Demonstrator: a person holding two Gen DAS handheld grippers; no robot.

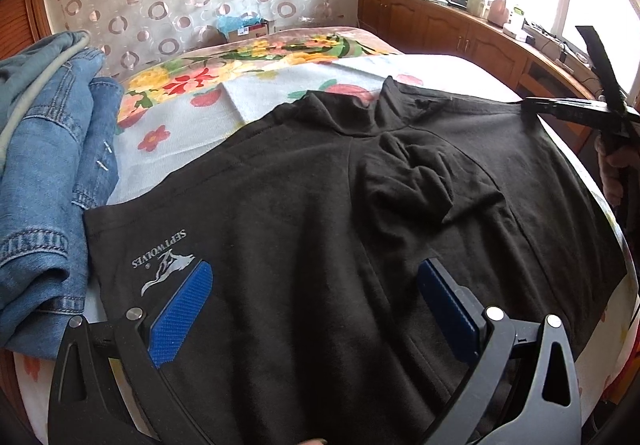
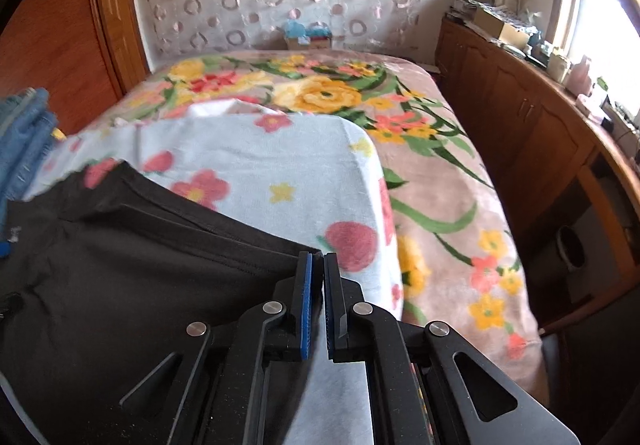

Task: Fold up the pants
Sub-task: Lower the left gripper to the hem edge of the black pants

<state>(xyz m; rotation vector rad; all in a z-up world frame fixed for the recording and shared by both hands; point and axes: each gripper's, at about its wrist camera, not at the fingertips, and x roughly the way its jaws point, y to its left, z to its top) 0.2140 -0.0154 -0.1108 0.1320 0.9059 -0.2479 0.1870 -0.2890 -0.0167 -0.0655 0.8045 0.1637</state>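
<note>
Left wrist — pants (image 1: 304, 205) lengthwise left-right

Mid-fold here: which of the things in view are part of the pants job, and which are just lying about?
Part of the job:
- black pants
- right tool, shut on a pants corner
- left tool, open over the pants

Lying about:
- denim clothes
- floral blanket
- light flowered towel under the pants
- clutter on the wooden cabinet
</note>
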